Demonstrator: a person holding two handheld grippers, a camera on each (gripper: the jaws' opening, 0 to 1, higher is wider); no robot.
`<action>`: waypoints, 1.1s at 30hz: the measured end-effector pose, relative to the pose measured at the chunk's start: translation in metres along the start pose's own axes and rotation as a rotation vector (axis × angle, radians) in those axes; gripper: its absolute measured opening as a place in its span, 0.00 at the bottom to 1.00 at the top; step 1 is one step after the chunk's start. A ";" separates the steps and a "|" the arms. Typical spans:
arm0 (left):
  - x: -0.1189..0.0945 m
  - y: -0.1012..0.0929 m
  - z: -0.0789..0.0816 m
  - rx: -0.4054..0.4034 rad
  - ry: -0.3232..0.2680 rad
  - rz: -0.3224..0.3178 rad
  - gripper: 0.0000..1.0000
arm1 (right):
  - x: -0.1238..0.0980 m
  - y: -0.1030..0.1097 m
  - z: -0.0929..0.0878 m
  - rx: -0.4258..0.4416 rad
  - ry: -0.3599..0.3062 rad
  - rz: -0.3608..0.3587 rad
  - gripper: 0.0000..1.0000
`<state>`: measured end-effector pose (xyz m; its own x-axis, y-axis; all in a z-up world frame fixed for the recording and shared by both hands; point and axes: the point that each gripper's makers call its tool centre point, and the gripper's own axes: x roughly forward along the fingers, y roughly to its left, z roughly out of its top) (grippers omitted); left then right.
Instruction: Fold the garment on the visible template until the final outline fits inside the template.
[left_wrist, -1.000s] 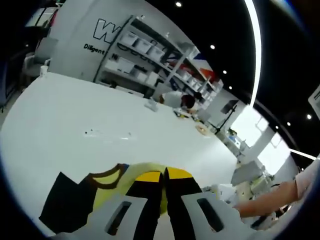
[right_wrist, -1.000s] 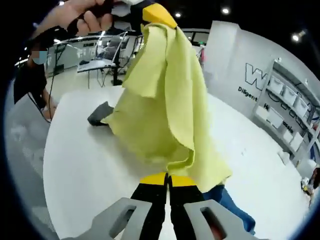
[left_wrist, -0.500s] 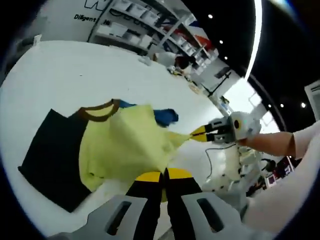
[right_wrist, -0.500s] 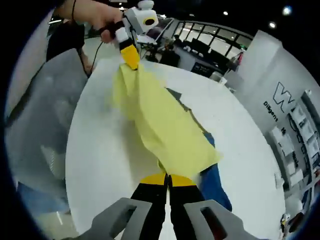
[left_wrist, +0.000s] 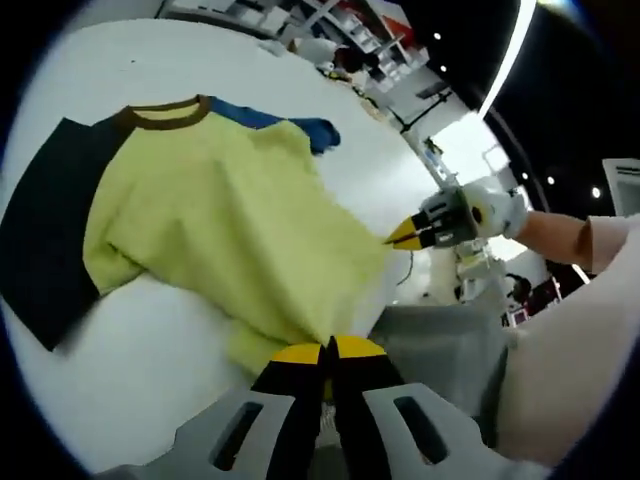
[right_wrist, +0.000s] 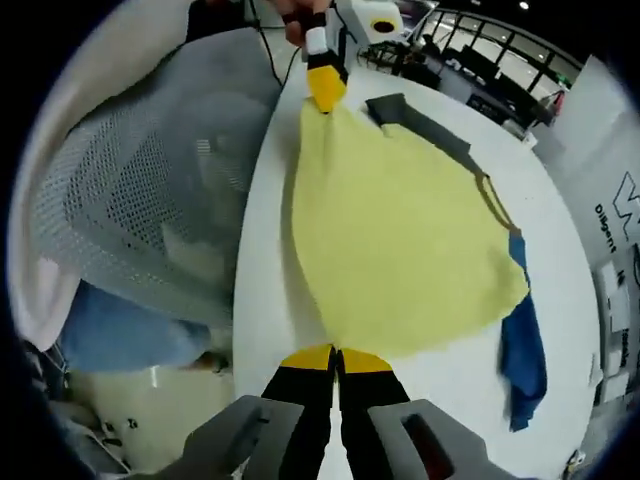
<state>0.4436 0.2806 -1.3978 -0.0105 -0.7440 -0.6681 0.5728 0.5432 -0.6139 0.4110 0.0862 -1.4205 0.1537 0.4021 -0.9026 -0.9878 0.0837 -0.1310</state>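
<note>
Both grippers, left gripper (left_wrist: 327, 352) and right gripper (right_wrist: 337, 357), clamped closed on yellow shirt (right_wrist: 400, 250) hem, spread over white table (right_wrist: 560, 240).

The left gripper (left_wrist: 327, 352) is pinching the shirt hem (left_wrist: 300, 335) with its jaws pressed together. The right gripper (right_wrist: 336, 358) is doing the same at the hem's other corner, jaws closed tight. Each is showing across from the other, held in a hand (left_wrist: 545, 232), with the hem hanging between them.
</note>
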 end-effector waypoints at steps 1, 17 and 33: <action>-0.001 0.003 -0.005 -0.003 0.011 0.011 0.05 | 0.003 0.005 0.001 -0.001 0.000 0.009 0.00; -0.021 0.002 -0.022 -0.004 0.001 -0.058 0.01 | 0.016 0.044 -0.002 0.039 0.036 0.101 0.00; -0.109 0.163 0.059 0.089 -0.198 0.476 0.11 | 0.014 0.058 -0.010 0.056 0.063 0.172 0.00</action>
<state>0.5869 0.4274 -1.3999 0.4180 -0.4869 -0.7669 0.5444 0.8101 -0.2176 0.3553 0.0876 -1.4450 -0.0210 0.3576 -0.9337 -0.9964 0.0696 0.0490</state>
